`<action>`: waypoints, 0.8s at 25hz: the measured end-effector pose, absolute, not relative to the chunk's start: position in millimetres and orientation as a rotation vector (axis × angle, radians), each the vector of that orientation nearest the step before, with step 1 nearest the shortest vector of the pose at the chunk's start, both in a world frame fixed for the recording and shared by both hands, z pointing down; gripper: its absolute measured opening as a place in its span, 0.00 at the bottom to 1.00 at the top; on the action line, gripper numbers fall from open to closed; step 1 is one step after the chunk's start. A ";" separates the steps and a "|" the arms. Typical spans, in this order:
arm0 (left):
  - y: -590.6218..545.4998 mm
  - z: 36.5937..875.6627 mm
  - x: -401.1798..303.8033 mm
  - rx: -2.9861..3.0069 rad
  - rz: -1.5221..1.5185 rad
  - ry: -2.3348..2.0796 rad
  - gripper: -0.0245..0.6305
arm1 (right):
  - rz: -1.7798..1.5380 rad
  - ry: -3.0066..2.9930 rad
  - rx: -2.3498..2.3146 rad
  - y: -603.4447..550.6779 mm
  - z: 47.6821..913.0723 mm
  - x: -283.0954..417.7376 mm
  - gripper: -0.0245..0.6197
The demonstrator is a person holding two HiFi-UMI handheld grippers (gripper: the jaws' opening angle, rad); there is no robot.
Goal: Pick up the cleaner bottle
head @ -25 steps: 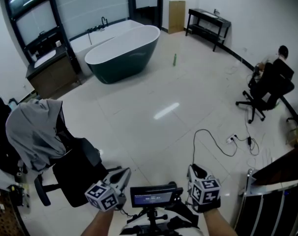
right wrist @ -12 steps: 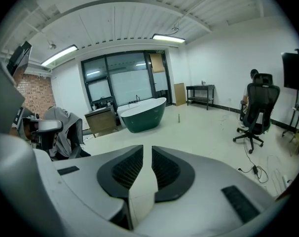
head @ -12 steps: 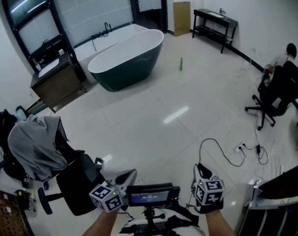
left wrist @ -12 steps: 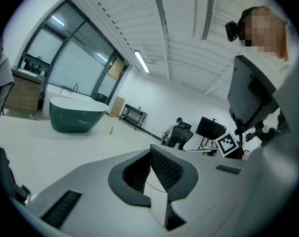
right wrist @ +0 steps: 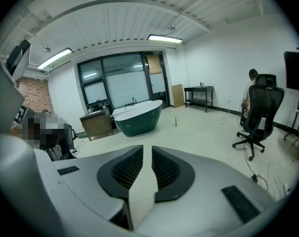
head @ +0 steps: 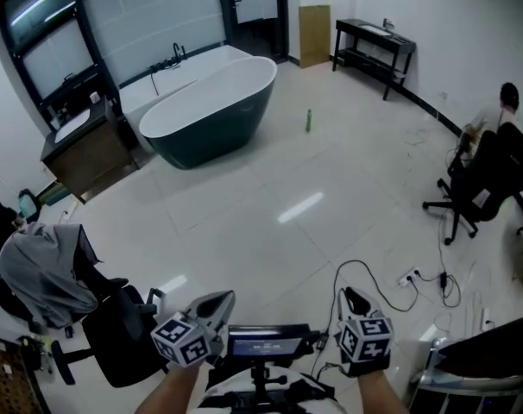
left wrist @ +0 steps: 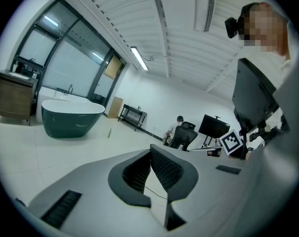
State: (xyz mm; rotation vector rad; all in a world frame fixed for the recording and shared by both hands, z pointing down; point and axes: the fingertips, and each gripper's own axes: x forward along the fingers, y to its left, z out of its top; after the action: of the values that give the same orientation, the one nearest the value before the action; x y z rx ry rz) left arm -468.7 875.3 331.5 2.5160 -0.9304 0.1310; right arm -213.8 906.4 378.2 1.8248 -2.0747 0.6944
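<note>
The cleaner bottle point(head: 309, 121) is a small green bottle standing upright on the pale floor, far ahead, to the right of the bathtub. It shows tiny in the left gripper view point(left wrist: 110, 133) and in the right gripper view point(right wrist: 175, 121). My left gripper point(head: 218, 301) sits at the bottom of the head view, and its pads meet with nothing between them point(left wrist: 150, 149). My right gripper point(head: 347, 297) is level beside it. Its jaws stand together with only a thin slit and hold nothing point(right wrist: 147, 149). Both are far from the bottle.
A dark green bathtub point(head: 210, 102) stands at the back left, with a wooden vanity point(head: 85, 145) to its left. An office chair draped in grey cloth point(head: 46, 270) is near left. A seated person point(head: 494, 145), a floor cable point(head: 391, 274) and a black console table point(head: 374, 41) lie to the right.
Both grippers have travelled forward across the room, still held low in the head view. The draped chair has slid toward the lower left of the view. The jaws have not changed.
</note>
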 end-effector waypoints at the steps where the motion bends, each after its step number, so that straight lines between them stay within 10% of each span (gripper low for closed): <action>1: 864.7 329.7 -465.3 2.521 0.137 -0.931 0.04 | 0.698 -2.070 1.824 898.3 376.4 -210.5 0.12; 20: 590.9 331.9 -429.0 2.598 0.183 -0.702 0.04 | 0.718 -1.933 1.973 670.8 368.4 -187.2 0.14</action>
State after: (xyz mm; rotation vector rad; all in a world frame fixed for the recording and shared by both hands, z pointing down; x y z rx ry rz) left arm -429.0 590.9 331.9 2.5978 -0.7018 0.1826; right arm -187.2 670.8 368.4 1.9732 -1.9334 0.7181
